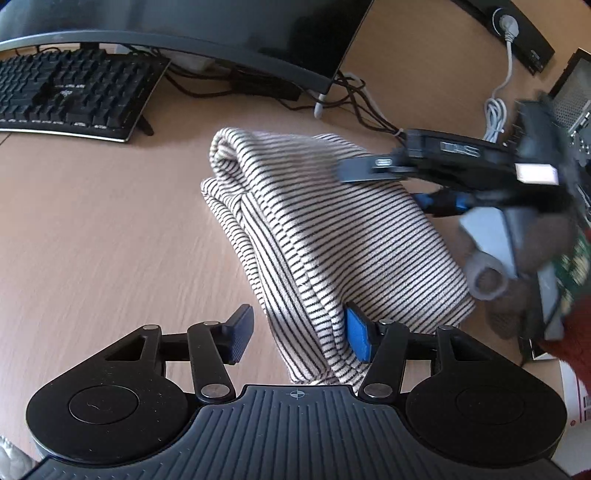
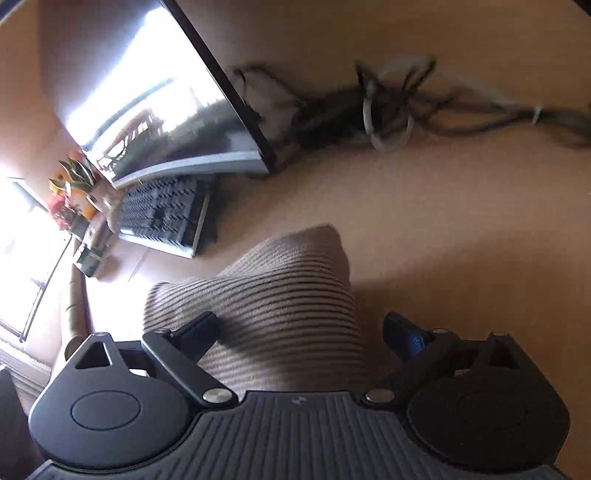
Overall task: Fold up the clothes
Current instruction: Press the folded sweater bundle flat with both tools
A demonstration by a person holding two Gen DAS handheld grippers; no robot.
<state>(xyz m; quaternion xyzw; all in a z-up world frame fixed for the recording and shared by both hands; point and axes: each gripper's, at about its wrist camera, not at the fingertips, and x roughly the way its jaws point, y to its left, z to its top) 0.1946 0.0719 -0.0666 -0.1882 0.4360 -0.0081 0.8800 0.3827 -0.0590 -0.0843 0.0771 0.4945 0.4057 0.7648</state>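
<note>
Striped garment [image 1: 325, 221] lies folded on desk [image 1: 110, 229]; both grippers' fingers spread, no legible writing

A light wood-grain table [image 1: 92, 229] carries everything here. A folded striped garment [image 1: 332, 229] lies flat on it (cream with thin dark stripes). Beyond the garment, towards the far left, a black keyboard [image 1: 70, 92] rests on the table, with the lower edge of a curved monitor [image 1: 221, 33] just behind it. Right of the monitor, past the garment's far end, a tangle of dark and white cables [image 1: 362, 107] sprawls across the wood.
</note>
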